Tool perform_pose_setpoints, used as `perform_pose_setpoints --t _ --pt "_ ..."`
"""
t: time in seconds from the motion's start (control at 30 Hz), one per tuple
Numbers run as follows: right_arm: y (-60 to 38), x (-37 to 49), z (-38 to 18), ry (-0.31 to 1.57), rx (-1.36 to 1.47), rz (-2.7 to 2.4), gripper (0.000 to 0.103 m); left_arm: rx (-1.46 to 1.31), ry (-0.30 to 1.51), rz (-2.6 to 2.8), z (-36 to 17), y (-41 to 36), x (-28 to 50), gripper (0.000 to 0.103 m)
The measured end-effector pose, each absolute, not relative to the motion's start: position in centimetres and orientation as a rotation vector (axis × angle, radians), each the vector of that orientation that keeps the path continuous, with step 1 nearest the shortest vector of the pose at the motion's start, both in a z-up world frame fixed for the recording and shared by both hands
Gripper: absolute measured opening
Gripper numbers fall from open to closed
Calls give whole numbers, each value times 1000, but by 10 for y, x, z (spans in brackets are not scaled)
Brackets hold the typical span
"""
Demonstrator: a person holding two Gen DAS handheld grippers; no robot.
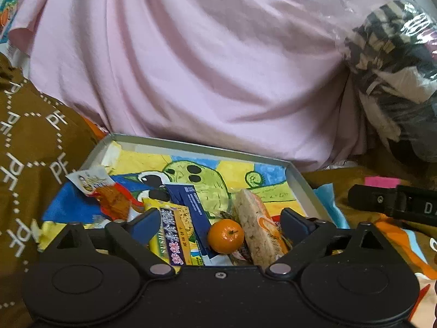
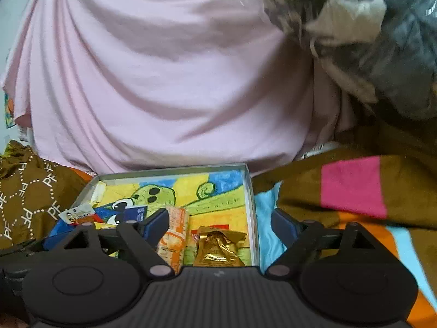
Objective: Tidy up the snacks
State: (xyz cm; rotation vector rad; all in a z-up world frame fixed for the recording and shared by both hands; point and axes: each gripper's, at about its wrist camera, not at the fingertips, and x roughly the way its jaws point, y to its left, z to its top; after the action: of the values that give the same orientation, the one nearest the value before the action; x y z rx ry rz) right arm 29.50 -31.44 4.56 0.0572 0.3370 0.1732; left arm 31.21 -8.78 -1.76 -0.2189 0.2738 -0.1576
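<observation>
Nearest the lens in the left wrist view, the left gripper [image 1: 221, 224] stands with its jaws spread wide and nothing between them. Its blue-padded fingertips [image 1: 146, 225] hang just above the near end of a shallow grey tray [image 1: 191, 145] lined with a bright cartoon drawing.

Contents under the left gripper: a mandarin orange [image 1: 225, 236] near the middle, a long grain bar in clear and orange wrap [image 1: 258, 229] leaning just right of it, a dark blue sachet [image 1: 195, 207] to its left, and a yellow snack pack with purple lettering [image 1: 173, 235] partly overlapping that sachet. A red and white sachet [image 1: 109, 194] lies over the tray's left rim — loose rather than seated.

The right gripper [image 2: 218, 227] is likewise released and empty. It straddles the tray's right wall, its left finger over the tray and its right finger over the striped blanket [image 2: 355, 186] outside. Below it sit a gold foil packet [image 2: 220, 247] in the near right corner and the orange-wrapped bar beside it.

Judgement: the snacks are gathered in the tray but heaped at the near end, with the far half bare. Both tools appear poised to pick and respace items — the mandarin would roll if nudged, and the overhanging sachet looks the likeliest to slip out.

A pink cloth [image 1: 191, 54] and a brown patterned fabric [image 1: 32, 150] crowd the tray's far and left sides.
</observation>
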Motion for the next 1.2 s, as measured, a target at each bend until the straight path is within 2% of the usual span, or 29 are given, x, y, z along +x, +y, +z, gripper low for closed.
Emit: perform_pose_setpoints --t 0.1,0.37,0.77,1.2 --pt "-314 281 52 312 51 175 91 -213 267 -147 -12 -86 300 101" --pt "-320 259 63 266 73 174 98 -195 254 -135 1 -85 273 102" --pt "-324 238 70 228 88 180 103 -183 233 -120 15 -82 247 102" --pt "-326 206 68 234 110 172 103 -163 283 -34 22 -71 223 102"
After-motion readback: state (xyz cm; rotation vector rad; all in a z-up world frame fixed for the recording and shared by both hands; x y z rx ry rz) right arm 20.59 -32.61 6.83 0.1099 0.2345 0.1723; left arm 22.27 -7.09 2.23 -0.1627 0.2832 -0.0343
